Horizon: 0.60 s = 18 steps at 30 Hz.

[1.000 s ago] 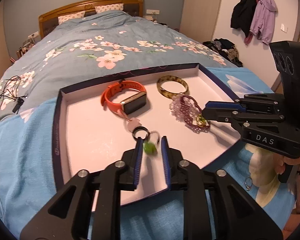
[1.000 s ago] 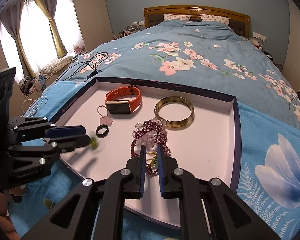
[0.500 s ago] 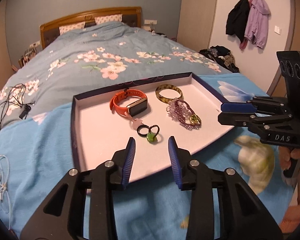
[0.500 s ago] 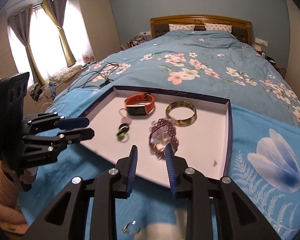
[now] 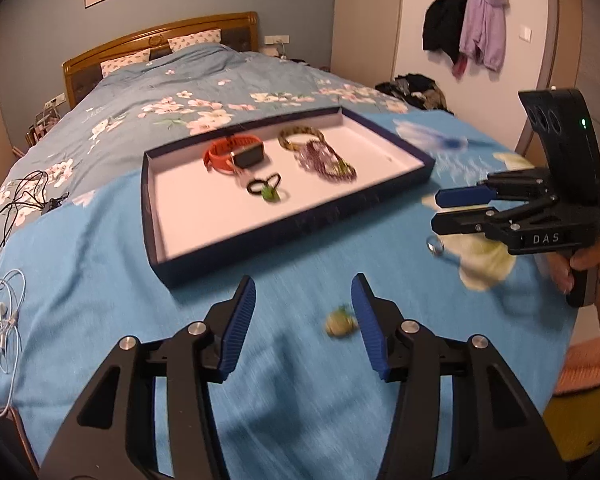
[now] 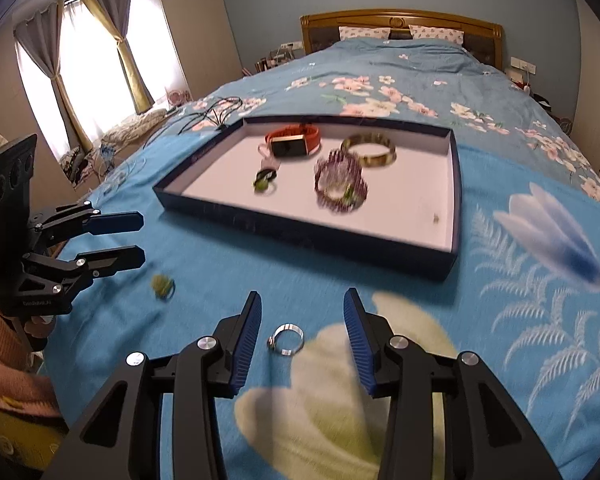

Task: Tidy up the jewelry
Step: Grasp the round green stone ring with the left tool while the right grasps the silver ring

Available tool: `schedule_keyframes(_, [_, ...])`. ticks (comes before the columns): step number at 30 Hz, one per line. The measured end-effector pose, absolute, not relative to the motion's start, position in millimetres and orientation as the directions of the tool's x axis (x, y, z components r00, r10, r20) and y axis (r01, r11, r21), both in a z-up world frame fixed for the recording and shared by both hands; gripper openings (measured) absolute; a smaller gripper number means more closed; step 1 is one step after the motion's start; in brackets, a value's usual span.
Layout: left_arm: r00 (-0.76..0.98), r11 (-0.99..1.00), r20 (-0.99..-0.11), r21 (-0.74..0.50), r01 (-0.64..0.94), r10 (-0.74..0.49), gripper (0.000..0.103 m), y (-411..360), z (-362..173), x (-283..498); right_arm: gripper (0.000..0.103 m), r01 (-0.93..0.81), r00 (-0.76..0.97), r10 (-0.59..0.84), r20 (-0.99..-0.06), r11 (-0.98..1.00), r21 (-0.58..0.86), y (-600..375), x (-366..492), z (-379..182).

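A dark blue tray [image 5: 292,222] [image 6: 300,226] on the bed holds an orange watch [image 5: 234,154] [image 6: 294,142], a tortoise bangle [image 5: 300,136] [image 6: 370,150], purple bead bracelets [image 5: 326,160] [image 6: 340,182] and a black ring with a green-stone ring [image 5: 266,190] [image 6: 264,182]. My left gripper [image 5: 303,320] [image 6: 116,240] is open and empty; a green ring [image 5: 340,322] [image 6: 162,284] lies on the blanket by its right finger. My right gripper [image 6: 300,338] [image 5: 452,210] is open and empty over a silver ring [image 6: 286,338] [image 5: 434,245].
The blue floral blanket [image 5: 100,248] covers the bed. Cables [image 5: 20,196] and white earphones [image 5: 0,316] lie at the left. Coats [image 5: 472,28] hang on the far wall. Curtained windows [image 6: 84,80] stand to the left of the bed.
Both grippers have pulled back from the tray towards the near blanket and opened wider. The green ring and the silver ring now lie between or beside their fingers.
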<state>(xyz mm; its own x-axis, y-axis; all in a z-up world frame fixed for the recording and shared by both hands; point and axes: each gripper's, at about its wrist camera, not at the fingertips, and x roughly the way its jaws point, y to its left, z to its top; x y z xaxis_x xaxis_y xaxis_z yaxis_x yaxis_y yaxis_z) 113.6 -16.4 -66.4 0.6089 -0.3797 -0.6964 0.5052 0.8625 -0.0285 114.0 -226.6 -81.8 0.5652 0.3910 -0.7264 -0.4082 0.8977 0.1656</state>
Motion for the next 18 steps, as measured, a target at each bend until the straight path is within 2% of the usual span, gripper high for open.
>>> schedule_keyframes(6, [0.586,0.86,-0.708,-0.06,0.506,-0.394,0.054,-16.8,-75.1,105.3,0.043,-0.415,0.543,0.388,-0.745,0.895,0.163,-220.1,103.8,-89.4])
schedule_keyframes(13, [0.575,0.857,-0.716,-0.064,0.511,-0.397,0.054,-21.8,-76.4,104.0,0.043,-0.425,0.54,0.345,-0.768,0.899,0.105,-208.6,99.8,-92.6])
schedule_keyframes(18, [0.56,0.856,-0.729,-0.069,0.512,-0.393,0.05,-25.4,-79.0,106.7,0.042,-0.429,0.54,0.326,-0.776,0.9,0.08,-203.6,99.0,-94.6])
